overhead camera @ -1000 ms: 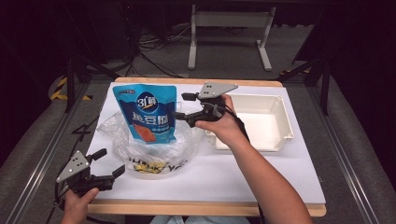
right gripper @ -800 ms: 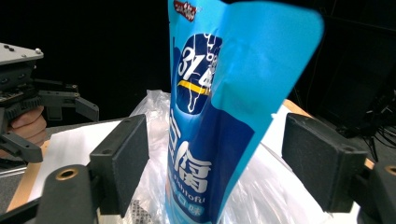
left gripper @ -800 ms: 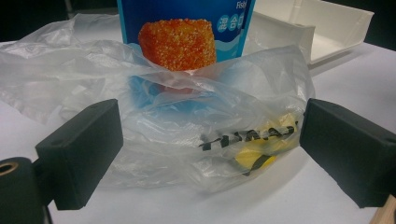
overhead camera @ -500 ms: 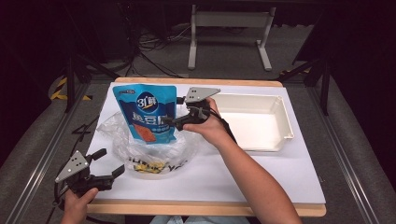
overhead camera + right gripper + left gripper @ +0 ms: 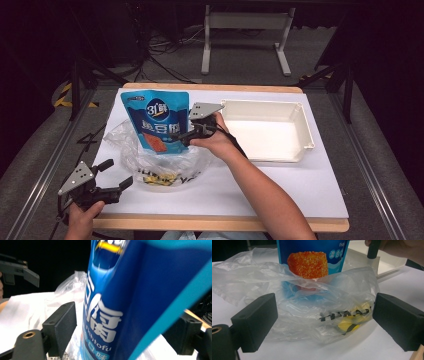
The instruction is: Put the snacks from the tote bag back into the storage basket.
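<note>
Inventory on the counter (image 5: 300, 195): one blue snack pouch (image 5: 156, 120), one clear plastic bag (image 5: 150, 162), one white tray (image 5: 300, 150). Hand-held grippers: two, namely one left gripper (image 5: 116, 175) and one right gripper (image 5: 179, 136).

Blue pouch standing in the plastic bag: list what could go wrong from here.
1. The right tool straddles the blue pouch with its jaws apart, so the tall, upright pouch could tip or slip if lifted early.
2. The clear plastic bag wraps the pouch's base and might drag up with it, since the open left tool hangs near the table edge, not pinning it.
</note>
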Available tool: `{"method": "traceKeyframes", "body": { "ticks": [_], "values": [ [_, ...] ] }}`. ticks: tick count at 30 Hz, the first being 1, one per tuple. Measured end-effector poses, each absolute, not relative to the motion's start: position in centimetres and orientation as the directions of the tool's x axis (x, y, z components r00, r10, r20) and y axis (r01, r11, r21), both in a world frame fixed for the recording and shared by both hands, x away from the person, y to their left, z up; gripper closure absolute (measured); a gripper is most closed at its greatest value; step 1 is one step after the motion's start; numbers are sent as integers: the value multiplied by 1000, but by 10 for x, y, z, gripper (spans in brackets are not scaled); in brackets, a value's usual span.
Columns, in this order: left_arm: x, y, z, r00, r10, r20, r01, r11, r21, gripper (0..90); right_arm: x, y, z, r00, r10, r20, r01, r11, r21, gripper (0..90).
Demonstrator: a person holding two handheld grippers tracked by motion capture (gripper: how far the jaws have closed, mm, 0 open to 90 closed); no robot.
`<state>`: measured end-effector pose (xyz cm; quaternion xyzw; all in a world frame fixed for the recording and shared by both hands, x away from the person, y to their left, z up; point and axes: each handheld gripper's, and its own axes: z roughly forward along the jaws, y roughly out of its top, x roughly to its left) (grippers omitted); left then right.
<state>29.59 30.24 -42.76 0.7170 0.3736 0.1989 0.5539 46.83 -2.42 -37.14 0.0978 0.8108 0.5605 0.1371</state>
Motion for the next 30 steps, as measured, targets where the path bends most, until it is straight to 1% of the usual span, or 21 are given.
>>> {"method": "traceKeyframes", "body": {
  "ticks": [5,11,19,22,23,25,28,30],
  "values": [
    [296,303,-428,641,757,-128,316,-108,942,67,469,-17,-380,-953,281,-116,-2,374,927,195],
    [295,303,-427,636,761,-129,312,-101,945,67,472,-9,-389,-962,245,-117,-21,365,931,188],
    [296,303,-427,641,757,-130,314,-103,944,67,475,1,-398,-966,228,-122,-30,372,928,188],
    [295,304,-427,639,758,-128,317,-108,942,67,476,2,-400,-962,239,-130,-32,376,926,189],
    [296,304,-427,641,756,-131,317,-106,942,66,476,1,-400,-961,242,-133,-33,380,925,197],
    [296,304,-427,638,758,-134,320,-103,942,67,478,1,-402,-961,232,-153,-50,400,915,243],
    [296,304,-427,639,758,-133,320,-104,942,67,478,2,-405,-964,209,-164,-62,423,904,358],
    [296,304,-427,637,759,-135,320,-101,942,67,478,1,-405,-965,209,-155,-53,426,903,396]
  ]
}}
